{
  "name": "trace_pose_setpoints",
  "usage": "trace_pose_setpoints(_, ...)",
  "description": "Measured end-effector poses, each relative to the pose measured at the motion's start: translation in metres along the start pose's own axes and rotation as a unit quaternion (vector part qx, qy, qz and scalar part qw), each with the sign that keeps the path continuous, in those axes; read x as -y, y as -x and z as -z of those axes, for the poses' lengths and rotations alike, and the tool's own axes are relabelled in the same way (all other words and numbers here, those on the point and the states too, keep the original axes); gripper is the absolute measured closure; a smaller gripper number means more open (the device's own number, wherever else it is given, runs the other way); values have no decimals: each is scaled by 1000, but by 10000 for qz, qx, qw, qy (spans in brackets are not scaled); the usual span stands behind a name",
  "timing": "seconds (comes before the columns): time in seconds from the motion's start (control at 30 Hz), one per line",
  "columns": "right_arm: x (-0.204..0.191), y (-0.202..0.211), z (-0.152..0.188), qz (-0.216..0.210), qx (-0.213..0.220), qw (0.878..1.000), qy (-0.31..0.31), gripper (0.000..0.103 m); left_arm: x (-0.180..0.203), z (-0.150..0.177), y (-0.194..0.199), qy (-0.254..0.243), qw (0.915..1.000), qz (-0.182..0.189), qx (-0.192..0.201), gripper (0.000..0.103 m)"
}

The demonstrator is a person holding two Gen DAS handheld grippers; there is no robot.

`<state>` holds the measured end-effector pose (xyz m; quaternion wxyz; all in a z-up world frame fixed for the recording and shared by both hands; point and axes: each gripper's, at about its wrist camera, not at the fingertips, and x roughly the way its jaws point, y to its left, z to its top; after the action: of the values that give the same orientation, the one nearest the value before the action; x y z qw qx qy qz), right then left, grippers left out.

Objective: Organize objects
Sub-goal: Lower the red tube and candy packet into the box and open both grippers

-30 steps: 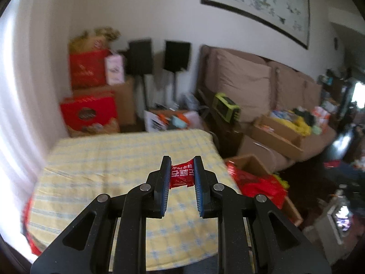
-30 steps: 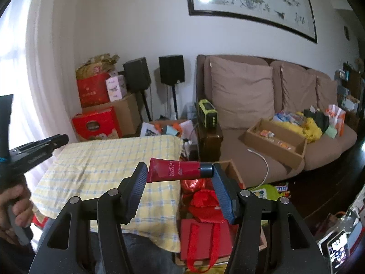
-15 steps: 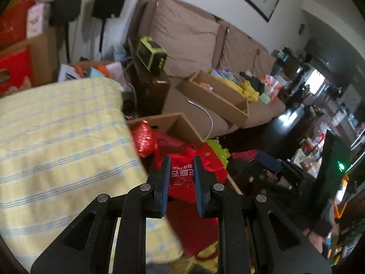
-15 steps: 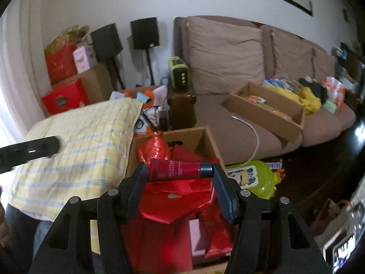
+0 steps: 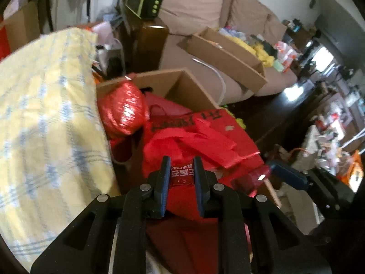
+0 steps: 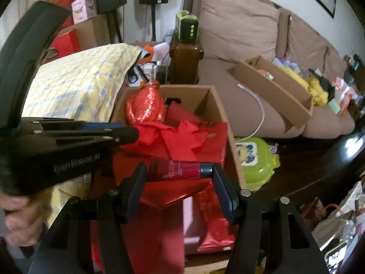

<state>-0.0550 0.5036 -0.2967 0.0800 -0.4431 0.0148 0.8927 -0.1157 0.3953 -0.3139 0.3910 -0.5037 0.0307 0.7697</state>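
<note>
Both grippers have dropped from over the yellow-checked bench to the cardboard box (image 6: pixel 219 105) of red bags. The left gripper (image 5: pixel 181 173) pinches a red packet (image 5: pixel 182 174) with white characters; the right gripper (image 6: pixel 180 171) clamps a glossy red tube (image 6: pixel 175 170), dark-capped, crosswise.

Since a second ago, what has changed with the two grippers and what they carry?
Both grippers swung away from the yellow tablecloth and tipped down over the cardboard box of red bags. The left gripper now reaches in beside the right gripper. Nothing was let go: the left still pinches its red packet, the right still clamps the red tube end to end.
</note>
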Motion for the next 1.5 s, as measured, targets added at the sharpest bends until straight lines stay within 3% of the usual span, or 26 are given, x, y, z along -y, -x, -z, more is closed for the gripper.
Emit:
trace_pose_setpoints(0.3, 20, -11, 4, 244, -217, 9990, -306, 43, 6, 6, -2, -328, 9986, -35, 423, 84)
trace_pose_setpoints(0.47, 26, -7, 3, 38, -133, 9987, -482, 42, 8, 5, -2, -428, 9979, -116, 468, 84)
trace_pose_setpoints(0.63, 23, -6, 3, 24, -117, 9989, -443, 29, 7, 4, -2, -363, 9981, -75, 493, 80)
trace_pose_setpoints(0.73, 31, -1, 4, 192, -35, 9986, -492, 24, 9, 4, -1, -413, 9979, 4, 506, 72)
trace_pose_setpoints(1.03, 84, 17, 10, 294, 193, 9858, -1645, 24, 19, 1, 8, -415, 9958, 499, 646, 31)
trace_pose_setpoints(1.2, 91, 21, 12, 323, 226, 9817, -1863, 24, 13, 4, 22, -309, 9942, 274, 992, 12)
trace_pose_setpoints(1.37, 81, 20, 16, 378, 208, 9848, -1684, 24, 15, 14, 35, -339, 9883, -617, 1352, 12)
trace_pose_setpoints(1.5, 73, 21, 29, 246, 194, 9840, -1755, 24, 19, 28, 45, -433, 9858, -787, 1422, 12)
